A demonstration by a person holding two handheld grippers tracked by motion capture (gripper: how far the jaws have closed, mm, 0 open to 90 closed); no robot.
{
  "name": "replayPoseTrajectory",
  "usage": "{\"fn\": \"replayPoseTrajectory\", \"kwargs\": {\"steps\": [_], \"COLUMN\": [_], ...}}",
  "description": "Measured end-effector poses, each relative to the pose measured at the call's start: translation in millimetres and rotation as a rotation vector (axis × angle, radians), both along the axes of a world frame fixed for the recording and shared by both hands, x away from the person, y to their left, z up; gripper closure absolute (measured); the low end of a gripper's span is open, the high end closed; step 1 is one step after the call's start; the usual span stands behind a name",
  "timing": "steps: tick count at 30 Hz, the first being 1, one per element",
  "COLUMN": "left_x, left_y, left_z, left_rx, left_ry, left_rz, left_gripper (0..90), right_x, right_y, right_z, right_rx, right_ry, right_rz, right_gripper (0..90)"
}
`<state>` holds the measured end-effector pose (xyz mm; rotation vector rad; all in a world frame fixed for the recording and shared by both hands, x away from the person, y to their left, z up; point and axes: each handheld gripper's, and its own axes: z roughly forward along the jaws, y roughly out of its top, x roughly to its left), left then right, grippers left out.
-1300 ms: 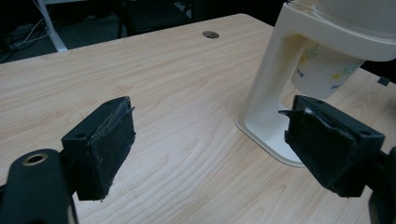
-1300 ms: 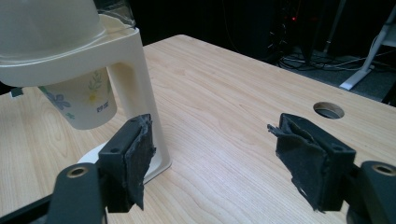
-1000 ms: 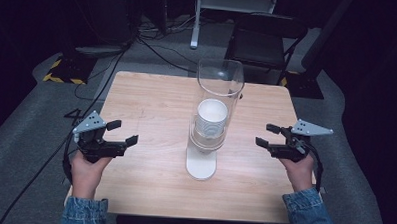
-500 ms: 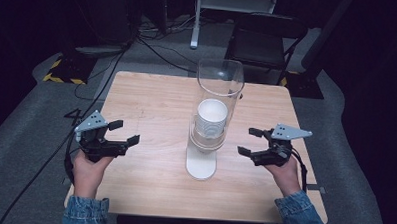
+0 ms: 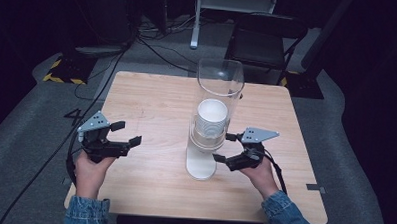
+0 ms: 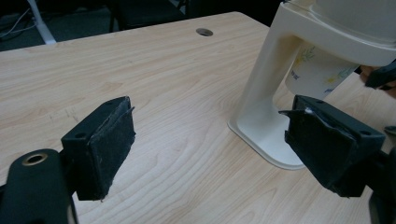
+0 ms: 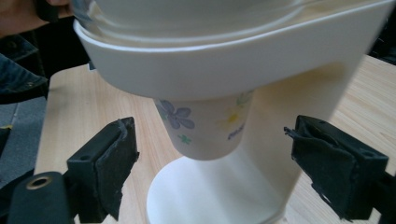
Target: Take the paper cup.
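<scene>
Between the right gripper's (image 7: 205, 179) spread jaws, just ahead and slightly above, hangs the cup (image 7: 205, 128), protruding from the dispenser's (image 5: 203, 157) collar; these jaws have just been opening, and nothing is between the pads. Advance until both pads flank the cup wall below the collar, centre them, then close lightly to avoid crushing the paper, and pull straight down. The upright post stands just beyond the cup, probably close enough to foul one jaw. Left gripper (image 5: 120, 139) waits apart from the dispenser, jaws open and empty.
</scene>
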<state>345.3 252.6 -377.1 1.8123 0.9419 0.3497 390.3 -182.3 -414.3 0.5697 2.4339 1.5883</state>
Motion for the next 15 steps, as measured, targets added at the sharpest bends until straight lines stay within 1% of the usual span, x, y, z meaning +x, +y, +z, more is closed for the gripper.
{"fn": "replayPoseTrajectory", "kwargs": {"steps": [1,2,4,6,7,9,11,13,15], "left_x": [-0.2,-0.3,0.0,0.0,-0.3,-0.4,-0.9,-1.0,-0.9], "left_y": [-1.0,-1.4,-1.5,-1.4,-1.3,-1.0,-0.2,0.5,0.9], "left_z": [-0.5,-0.8,-1.6,-2.0,-2.4,-2.4,-2.3,-2.4,-2.8], "left_rx": [0.004,0.004,0.007,0.007,0.003,0.001,-0.002,-0.001,-0.004], "left_ry": [0.003,0.006,0.006,0.008,0.011,0.011,0.013,0.015,0.017], "left_rz": [-0.002,-0.003,-0.003,-0.003,-0.001,-0.002,-0.001,0.0,0.001], "left_gripper": [15.5,15.5,15.5,15.5,15.5,15.5,15.5,15.5,15.5], "right_x": [2.1,2.6,4.0,4.4,5.1,5.4,7.0,7.0,6.2], "right_y": [7.1,8.9,13.6,16.5,23.2,25.2,31.6,34.9,37.1], "right_z": [-4.6,-5.7,-8.5,-9.8,-12.9,-13.8,-16.2,-16.7,-16.3], "right_rx": [0.009,0.014,0.039,0.046,0.048,0.05,0.059,0.061,0.058], "right_ry": [0.0,0.0,0.003,0.002,-0.025,-0.029,-0.039,-0.041,-0.063], "right_rz": [0.004,0.001,0.006,0.008,0.0,-0.001,-0.014,-0.013,-0.019], "right_gripper": [14.8,14.8,15.0,15.0,15.0,15.1,15.5,17.7,23.8]}}
